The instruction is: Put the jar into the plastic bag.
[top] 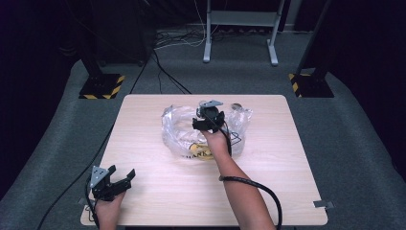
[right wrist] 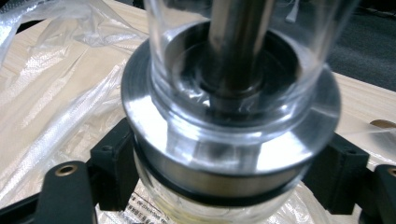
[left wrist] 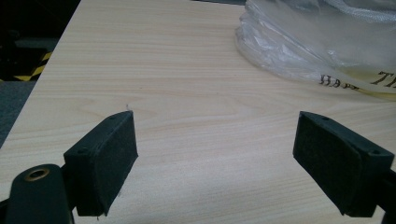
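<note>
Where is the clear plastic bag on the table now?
In the high view, the clear plastic bag lies on the far middle of the table, under the right hand-held gripper, well away from the left hand-held gripper at the near-left corner.

The table is pale wood-grain laminate, smooth and matt, and on it lies a bag of thin, crinkled clear plastic, glossy where the light catches it. Above the bag, between the right gripper's matt black plastic jaws, sits a clear glossy cylinder of glass or plastic with a polished metal collar and a brushed metal rod inside. The left gripper's pads look like rough, dull black foam.
</note>
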